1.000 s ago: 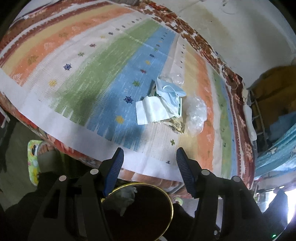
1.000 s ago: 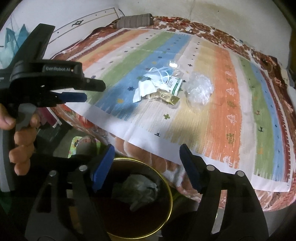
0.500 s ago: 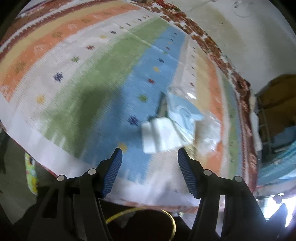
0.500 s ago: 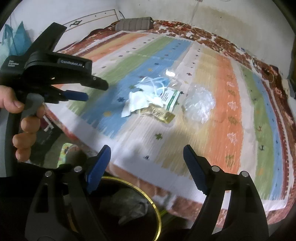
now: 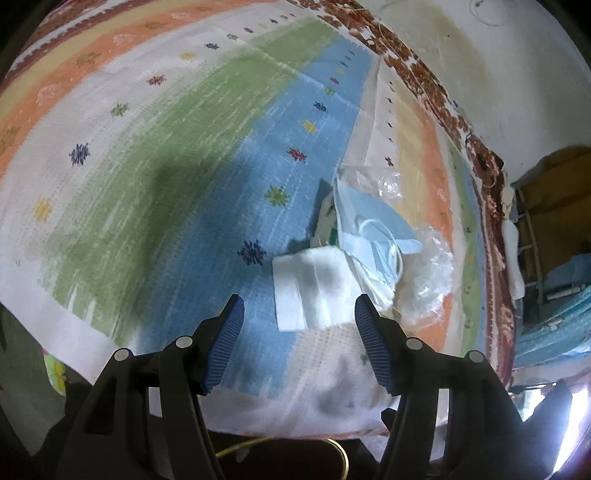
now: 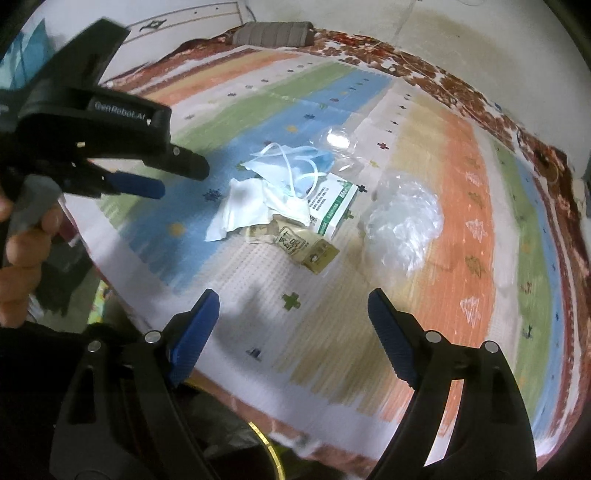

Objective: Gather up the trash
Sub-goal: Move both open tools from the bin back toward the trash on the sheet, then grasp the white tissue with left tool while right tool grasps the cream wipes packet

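A pile of trash lies on a striped bedspread: a white tissue [image 5: 314,286] [image 6: 238,210], a blue face mask [image 5: 373,225] [image 6: 291,166], a green-and-white box [image 6: 334,208], a tan wrapper [image 6: 295,242] and crumpled clear plastic [image 6: 404,221] [image 5: 430,273]. My left gripper [image 5: 297,314] is open and empty, just short of the tissue; it also shows in the right wrist view [image 6: 147,184]. My right gripper [image 6: 290,306] is open and empty, above the bedspread short of the pile.
The gold rim of a dark bin [image 6: 264,439] [image 5: 332,443] shows below the bed's near edge. The striped bedspread [image 6: 461,206] spreads wide around the pile. A grey bolster [image 6: 275,33] lies at the far end by the wall.
Both grippers have moved forward from over the bin toward the pile. The left one has closed in on the tissue. The bin has dropped almost out of view.
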`<state>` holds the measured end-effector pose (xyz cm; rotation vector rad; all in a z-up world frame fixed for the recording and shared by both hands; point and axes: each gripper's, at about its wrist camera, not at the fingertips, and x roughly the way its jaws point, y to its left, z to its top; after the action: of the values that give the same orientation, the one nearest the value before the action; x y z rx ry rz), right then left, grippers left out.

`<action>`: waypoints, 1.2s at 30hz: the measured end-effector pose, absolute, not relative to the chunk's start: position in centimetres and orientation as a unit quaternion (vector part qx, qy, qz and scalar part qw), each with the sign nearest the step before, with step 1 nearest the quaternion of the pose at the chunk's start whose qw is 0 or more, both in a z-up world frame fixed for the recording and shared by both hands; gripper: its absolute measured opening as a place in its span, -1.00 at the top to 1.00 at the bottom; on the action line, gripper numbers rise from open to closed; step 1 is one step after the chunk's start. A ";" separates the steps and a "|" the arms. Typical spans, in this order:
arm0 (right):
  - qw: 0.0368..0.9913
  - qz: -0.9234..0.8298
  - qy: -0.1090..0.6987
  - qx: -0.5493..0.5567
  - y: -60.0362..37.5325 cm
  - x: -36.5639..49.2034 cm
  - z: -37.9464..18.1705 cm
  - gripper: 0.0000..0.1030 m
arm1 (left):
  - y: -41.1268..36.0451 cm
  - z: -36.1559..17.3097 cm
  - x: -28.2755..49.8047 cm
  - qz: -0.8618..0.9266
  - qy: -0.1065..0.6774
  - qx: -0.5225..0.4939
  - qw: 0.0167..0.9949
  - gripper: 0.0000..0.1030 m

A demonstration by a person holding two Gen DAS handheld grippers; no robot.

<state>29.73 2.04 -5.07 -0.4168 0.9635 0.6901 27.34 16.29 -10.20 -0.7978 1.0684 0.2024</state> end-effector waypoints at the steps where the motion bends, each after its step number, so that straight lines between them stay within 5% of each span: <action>1: 0.809 0.323 0.450 -0.197 2.2 29.9 -5.3 -0.52 | 16.4 -10.3 27.5 0.098 0.494 -0.366 0.783 -0.21; 10: 0.812 0.324 0.437 -0.211 3.7 31.6 -6.5 -0.50 | 17.0 -11.9 29.1 0.094 0.501 -0.380 0.772 -0.17; 23: 0.800 0.327 0.449 -0.227 5.2 33.2 -8.3 -0.09 | 15.6 -13.6 30.9 0.067 0.513 -0.364 0.775 0.10; 32: 0.791 0.328 0.463 -0.230 5.5 33.5 -9.7 0.66 | 14.8 -13.8 31.2 0.052 0.515 -0.346 0.783 0.90; 36: 0.792 0.325 0.470 -0.216 5.1 33.5 -9.4 0.71 | 15.0 -13.2 31.2 0.062 0.512 -0.339 0.787 0.95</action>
<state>33.46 5.11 -9.45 -0.4648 1.0113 0.6986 31.18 15.01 -13.22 -0.7309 1.1038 0.1338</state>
